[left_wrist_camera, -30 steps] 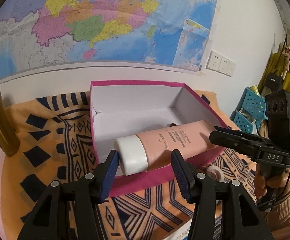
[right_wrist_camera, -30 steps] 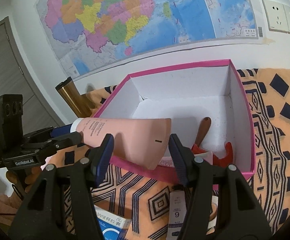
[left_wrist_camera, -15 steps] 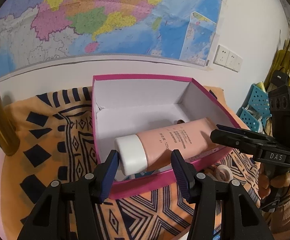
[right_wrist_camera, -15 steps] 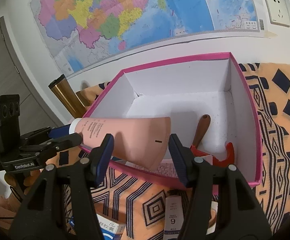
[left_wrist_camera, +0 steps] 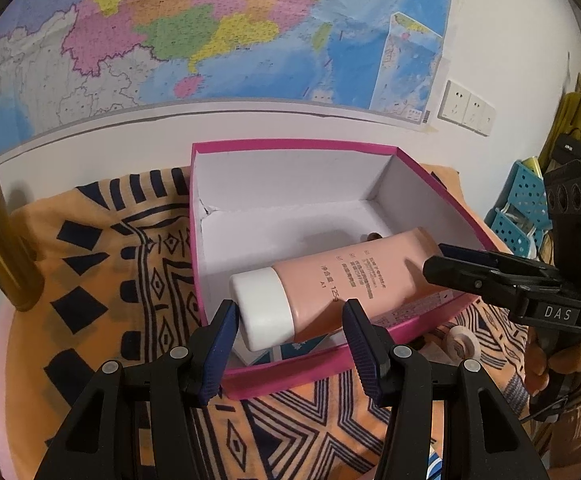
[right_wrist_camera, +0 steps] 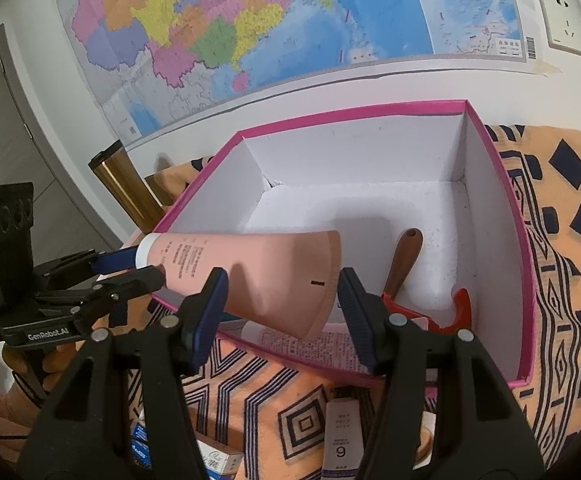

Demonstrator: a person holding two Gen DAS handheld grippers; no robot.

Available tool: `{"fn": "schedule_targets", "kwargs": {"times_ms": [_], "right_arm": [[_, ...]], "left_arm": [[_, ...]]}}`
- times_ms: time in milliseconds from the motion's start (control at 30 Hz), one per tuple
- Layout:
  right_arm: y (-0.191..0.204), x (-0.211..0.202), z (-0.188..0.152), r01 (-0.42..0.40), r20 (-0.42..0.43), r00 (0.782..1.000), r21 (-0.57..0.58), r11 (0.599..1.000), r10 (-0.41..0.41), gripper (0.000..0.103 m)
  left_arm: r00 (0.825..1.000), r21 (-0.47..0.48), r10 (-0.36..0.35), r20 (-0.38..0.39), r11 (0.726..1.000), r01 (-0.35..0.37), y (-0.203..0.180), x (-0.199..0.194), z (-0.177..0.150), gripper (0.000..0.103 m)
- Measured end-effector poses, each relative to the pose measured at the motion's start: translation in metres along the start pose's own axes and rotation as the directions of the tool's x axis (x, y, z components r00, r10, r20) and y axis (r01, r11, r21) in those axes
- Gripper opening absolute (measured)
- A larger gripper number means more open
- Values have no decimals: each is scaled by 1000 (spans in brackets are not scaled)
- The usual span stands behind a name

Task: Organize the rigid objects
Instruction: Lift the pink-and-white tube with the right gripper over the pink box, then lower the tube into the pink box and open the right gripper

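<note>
Tube (left_wrist_camera: 342,284): pink, white cap, held over the near wall of the box (left_wrist_camera: 290,152). Left tool (left_wrist_camera: 288,338) clamps the cap; right tool (right_wrist_camera: 280,308) clamps the crimped end. Step: lowering in. Next: descend, then release.

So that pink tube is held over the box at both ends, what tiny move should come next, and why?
Probably lower the pink tube a little, straight down into the pink box. Both tools, the left tool at the white cap and the right tool at the flat end, hold it above the white floor, and the space under it looks free.
</note>
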State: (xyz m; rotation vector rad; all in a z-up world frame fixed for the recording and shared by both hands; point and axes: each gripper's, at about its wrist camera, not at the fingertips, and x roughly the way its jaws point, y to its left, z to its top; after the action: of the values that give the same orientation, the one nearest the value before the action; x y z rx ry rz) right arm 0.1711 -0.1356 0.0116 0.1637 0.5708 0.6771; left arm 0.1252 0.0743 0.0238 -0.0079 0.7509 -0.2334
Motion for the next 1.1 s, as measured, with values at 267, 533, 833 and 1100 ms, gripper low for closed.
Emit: {"fn": "schedule_targets", "kwargs": {"times_ms": [267,533,833,1100], "right_arm": [[6,12,1,57,-50,997,-52,997,-60,60],[7,25,1,93,-86,991,-76,993,-99,63],[7,22,-1,61,-77,995,-62,996,-66,64],[10,3,-5,16,-42,999,-56,998,-18,64]], "left_arm": [[1000,18,30,-6,999,-30,-3,4,-1,54],[998,41,68,5,997,-68,-8,5,-2,54],[997,51,66,39,996,-68,-12,-7,-7,54],[997,23,33,65,999,-35,-5,-22,-16,54]]}}
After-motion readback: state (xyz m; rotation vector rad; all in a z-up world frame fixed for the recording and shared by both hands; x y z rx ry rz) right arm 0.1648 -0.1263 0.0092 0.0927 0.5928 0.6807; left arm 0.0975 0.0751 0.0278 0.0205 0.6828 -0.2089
